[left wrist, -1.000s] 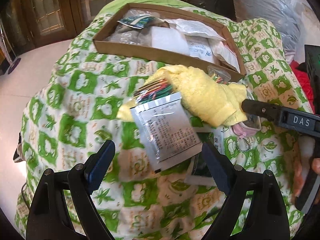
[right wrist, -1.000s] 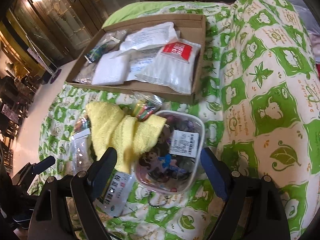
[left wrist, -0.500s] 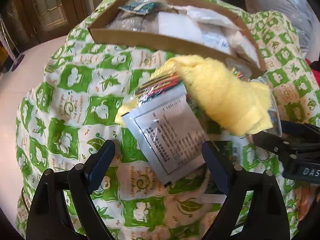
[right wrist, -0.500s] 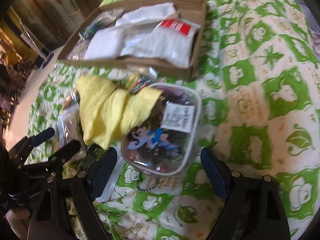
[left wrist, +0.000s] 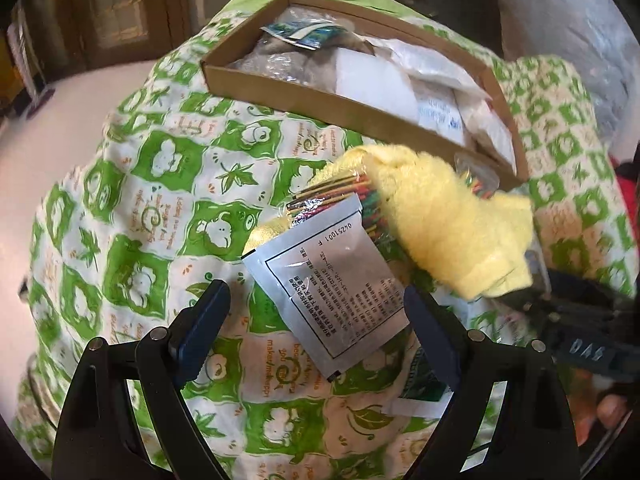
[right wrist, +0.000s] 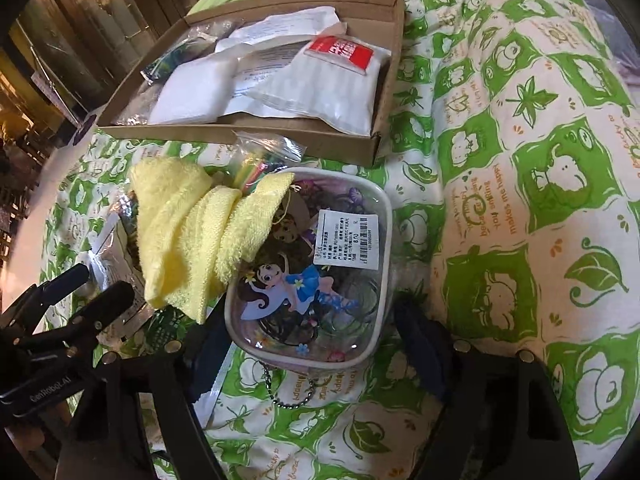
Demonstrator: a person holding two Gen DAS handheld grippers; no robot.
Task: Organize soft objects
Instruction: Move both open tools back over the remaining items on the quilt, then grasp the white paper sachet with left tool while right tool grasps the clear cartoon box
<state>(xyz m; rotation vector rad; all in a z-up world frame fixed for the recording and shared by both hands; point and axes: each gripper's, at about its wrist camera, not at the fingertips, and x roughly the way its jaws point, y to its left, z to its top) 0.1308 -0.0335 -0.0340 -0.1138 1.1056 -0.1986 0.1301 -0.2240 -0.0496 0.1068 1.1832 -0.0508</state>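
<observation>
- The cardboard box (right wrist: 384,136) on the quilt (right wrist: 520,160) already holds several white packets.
- Outside it lie the yellow cloth (right wrist: 188,232), foil sachet (left wrist: 332,280) and clear pouch (right wrist: 320,272).
- Left tongs (left wrist: 316,332) gape, released, over the sachet.
- Right tongs (right wrist: 316,352) are closing around the pouch, not yet pressing.

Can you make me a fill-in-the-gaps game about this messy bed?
1. The towel is ____ in colour.
2. The packets up top sit in a ____ box.
3. The pouch shows a cartoon ____.
4. The right gripper has the ____ between its closing jaws.

Missing words: yellow; cardboard; fairy; pouch
</observation>
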